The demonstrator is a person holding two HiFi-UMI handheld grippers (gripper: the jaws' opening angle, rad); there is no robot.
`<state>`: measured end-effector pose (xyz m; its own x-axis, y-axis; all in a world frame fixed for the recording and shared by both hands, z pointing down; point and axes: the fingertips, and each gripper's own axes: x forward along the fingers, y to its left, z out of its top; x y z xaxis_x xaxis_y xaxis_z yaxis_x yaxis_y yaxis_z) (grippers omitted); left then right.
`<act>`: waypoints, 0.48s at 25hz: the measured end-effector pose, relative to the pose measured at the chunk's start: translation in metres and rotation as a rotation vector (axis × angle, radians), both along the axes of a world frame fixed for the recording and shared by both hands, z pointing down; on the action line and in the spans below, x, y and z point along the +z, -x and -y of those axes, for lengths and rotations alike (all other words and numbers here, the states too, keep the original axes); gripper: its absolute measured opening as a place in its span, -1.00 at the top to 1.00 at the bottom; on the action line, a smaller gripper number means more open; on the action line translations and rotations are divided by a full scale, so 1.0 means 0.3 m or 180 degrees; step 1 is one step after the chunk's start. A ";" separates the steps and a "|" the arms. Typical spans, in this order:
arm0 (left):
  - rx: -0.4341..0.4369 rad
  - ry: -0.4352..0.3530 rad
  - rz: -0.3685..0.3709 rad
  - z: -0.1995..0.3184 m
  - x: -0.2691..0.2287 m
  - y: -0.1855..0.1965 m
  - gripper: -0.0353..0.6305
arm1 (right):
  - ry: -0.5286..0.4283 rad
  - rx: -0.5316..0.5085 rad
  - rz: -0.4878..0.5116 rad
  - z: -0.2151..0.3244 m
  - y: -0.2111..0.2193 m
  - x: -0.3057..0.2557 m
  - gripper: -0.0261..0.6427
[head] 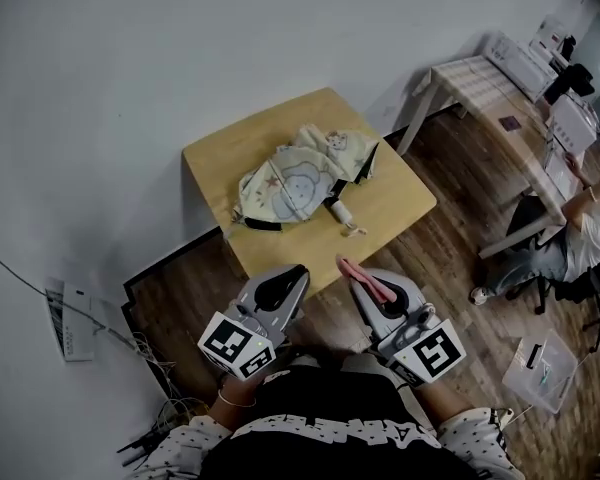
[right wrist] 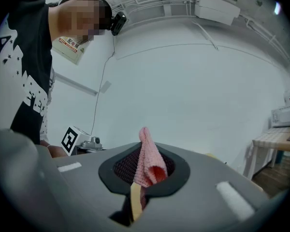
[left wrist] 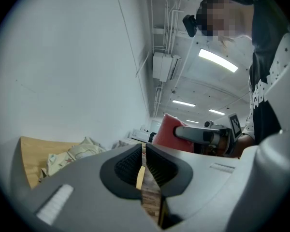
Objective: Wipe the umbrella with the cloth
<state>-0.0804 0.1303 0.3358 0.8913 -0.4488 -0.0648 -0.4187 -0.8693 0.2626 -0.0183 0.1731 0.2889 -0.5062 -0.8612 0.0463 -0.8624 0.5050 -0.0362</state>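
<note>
Left tongs together, empty; umbrella on wooden table beyond.

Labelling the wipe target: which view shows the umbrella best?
Head view: the whole umbrella lies in plain sight on the table. Left gripper view catches only an edge of it, low at left; right gripper view shows none of it.

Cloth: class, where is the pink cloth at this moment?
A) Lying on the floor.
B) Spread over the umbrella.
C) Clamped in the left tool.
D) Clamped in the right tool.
D: the right gripper view shows the cloth pinched between the jaws of the right tool, while the left tool is shut on nothing and the umbrella lies on the table with no cloth on it.
</note>
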 end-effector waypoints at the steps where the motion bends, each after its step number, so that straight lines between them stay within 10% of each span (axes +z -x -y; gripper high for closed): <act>1: 0.0039 0.0020 0.0005 0.000 0.006 -0.010 0.89 | -0.0025 0.0036 0.0010 0.002 -0.011 0.001 0.83; 12: 0.0002 0.0034 0.0021 0.059 0.013 -0.037 0.89 | 0.0091 -0.0018 0.0007 0.076 -0.047 0.041 0.83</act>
